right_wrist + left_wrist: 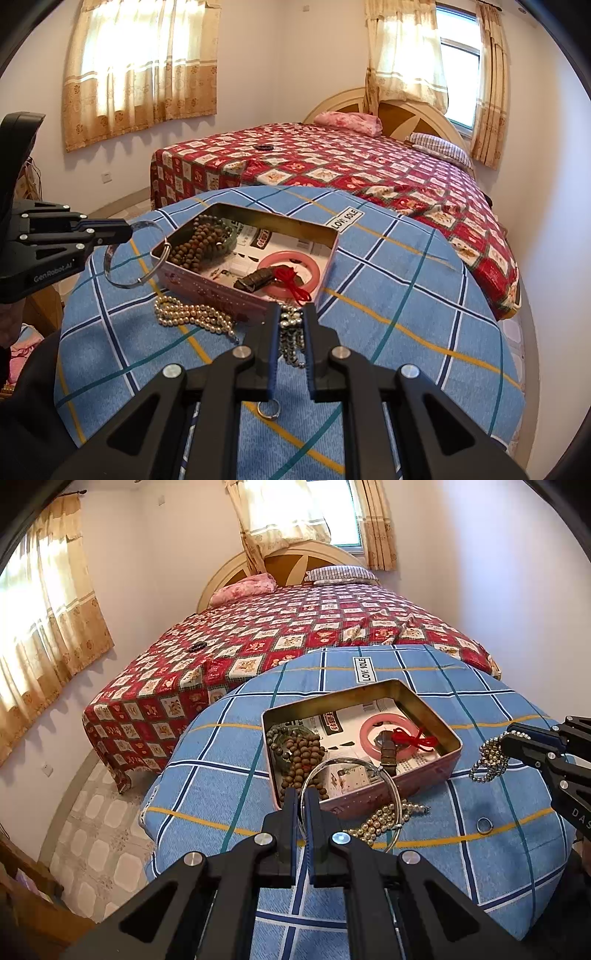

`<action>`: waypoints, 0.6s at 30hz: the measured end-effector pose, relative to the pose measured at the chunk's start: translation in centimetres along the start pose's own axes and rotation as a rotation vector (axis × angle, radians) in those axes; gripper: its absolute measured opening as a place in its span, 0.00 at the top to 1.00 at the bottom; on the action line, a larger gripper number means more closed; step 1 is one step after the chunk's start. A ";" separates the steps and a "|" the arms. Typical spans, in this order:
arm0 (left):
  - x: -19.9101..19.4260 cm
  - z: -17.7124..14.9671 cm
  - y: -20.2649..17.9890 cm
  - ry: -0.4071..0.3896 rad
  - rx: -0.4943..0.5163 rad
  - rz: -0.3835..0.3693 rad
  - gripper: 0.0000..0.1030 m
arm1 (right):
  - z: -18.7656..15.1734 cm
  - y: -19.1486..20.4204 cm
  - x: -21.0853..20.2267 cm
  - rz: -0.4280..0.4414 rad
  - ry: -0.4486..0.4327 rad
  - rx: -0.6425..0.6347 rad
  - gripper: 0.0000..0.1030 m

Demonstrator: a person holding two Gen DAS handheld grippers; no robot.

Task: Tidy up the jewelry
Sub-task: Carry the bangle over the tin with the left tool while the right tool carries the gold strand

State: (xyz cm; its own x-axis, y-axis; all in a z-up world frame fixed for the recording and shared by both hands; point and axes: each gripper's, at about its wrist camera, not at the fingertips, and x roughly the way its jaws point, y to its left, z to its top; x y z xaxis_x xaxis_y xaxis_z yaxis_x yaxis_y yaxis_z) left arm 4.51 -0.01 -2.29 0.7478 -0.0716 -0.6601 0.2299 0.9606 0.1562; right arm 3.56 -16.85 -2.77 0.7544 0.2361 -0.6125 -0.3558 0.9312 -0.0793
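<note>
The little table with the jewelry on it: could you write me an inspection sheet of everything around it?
Surface: blue checked cloth over a small table.
Job's things: open tin holding brown beads and pink bangle; pearl strand and small ring on the cloth.
Clutter: nothing seen.
Grippers: left gripper shut on silver bangle; right gripper shut on silvery bead strand.
Cables: nothing seen.
Surroundings: bed with red quilt, curtained windows.
</note>
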 end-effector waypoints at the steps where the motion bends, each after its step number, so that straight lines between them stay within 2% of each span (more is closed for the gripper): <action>1: 0.0 0.1 0.0 -0.001 0.000 0.002 0.97 | 0.1 0.0 0.0 -0.001 -0.002 0.000 0.87; 18: 0.8 2.3 0.8 -0.026 0.014 0.029 0.97 | 2.1 -0.2 0.6 -0.006 -0.020 -0.028 0.87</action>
State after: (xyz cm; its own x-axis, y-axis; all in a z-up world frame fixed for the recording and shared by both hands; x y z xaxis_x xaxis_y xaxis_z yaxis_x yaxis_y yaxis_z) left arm 6.71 0.06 -1.00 0.7702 -0.0512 -0.6357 0.2167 0.9585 0.1854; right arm 5.24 -16.31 -1.49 0.7676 0.2362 -0.5958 -0.3663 0.9245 -0.1053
